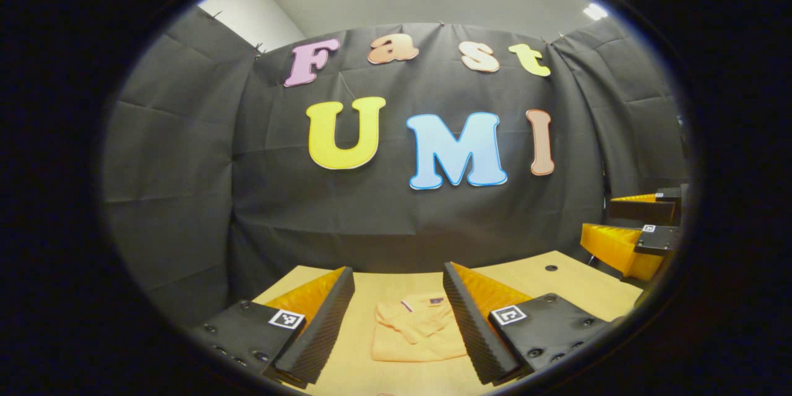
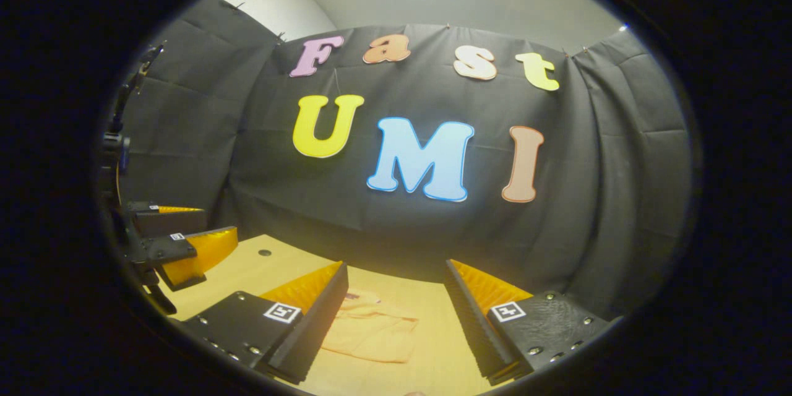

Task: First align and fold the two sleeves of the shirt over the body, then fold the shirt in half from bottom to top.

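Observation:
A pale orange shirt (image 1: pixel 416 331) lies folded into a small rectangle on the wooden table (image 1: pixel 557 278), collar at the far end. In the left gripper view my left gripper (image 1: pixel 399 297) hangs open above it, nothing between its fingers. The right gripper (image 1: pixel 637 229) shows at that view's right edge, open. In the right gripper view the shirt (image 2: pixel 371 334) sits below and left of centre, partly hidden by the left finger (image 2: pixel 315 315). My right gripper (image 2: pixel 396 303) is open and holds nothing. The left gripper (image 2: pixel 179 241) appears at the left edge of that view, open.
The black cloth wall (image 1: pixel 396 210) rises just behind the table's far edge. A small dark hole (image 1: pixel 550 268) marks the tabletop at the back right, seen again as a hole (image 2: pixel 265 253) in the right gripper view.

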Demonstrator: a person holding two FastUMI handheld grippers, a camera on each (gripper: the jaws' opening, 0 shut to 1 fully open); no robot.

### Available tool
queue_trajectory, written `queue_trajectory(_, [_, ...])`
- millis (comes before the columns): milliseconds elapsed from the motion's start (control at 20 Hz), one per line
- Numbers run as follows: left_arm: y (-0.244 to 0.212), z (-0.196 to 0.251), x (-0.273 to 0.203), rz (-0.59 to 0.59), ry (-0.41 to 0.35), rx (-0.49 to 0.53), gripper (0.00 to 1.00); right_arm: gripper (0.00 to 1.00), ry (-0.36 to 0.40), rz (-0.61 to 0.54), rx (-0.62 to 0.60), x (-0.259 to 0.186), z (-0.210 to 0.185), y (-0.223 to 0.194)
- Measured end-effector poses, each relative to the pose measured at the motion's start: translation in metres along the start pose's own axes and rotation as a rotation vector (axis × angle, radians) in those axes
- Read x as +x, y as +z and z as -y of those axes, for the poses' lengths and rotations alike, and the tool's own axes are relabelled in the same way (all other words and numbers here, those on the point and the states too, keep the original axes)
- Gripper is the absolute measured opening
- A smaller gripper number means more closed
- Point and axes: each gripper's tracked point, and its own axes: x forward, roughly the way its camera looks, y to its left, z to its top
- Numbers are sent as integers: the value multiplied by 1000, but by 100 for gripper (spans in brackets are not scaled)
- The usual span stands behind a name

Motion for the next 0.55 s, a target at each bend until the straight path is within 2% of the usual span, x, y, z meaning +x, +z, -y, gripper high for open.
queue_trajectory(550, [21,12,-7,27,31,-4,94,96,46,0,15,4,4,5])
